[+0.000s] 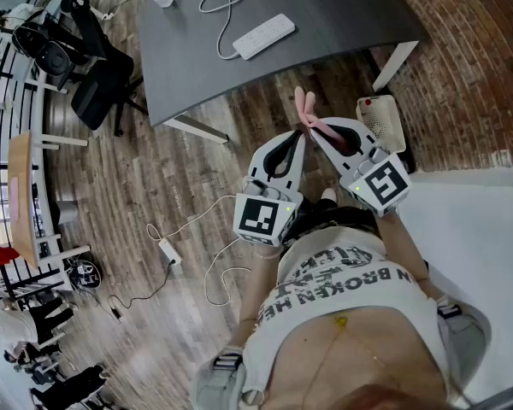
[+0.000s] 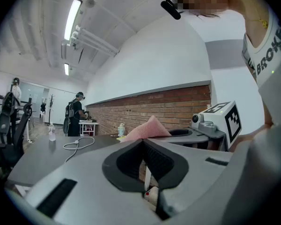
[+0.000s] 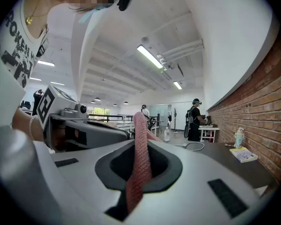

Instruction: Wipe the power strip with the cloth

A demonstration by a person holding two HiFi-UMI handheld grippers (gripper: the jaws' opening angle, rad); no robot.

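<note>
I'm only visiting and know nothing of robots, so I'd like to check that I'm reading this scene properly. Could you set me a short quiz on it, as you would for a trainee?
1. True or false: the power strip lies on the grey table, apart from both grippers.
2. Are the jaws of the left gripper open or shut, and is anything between them?
3. The pink cloth is clamped in: A the left gripper; B the right gripper; C neither.

Key: 1 true. 2 shut, with nothing between them. 3 B.
</note>
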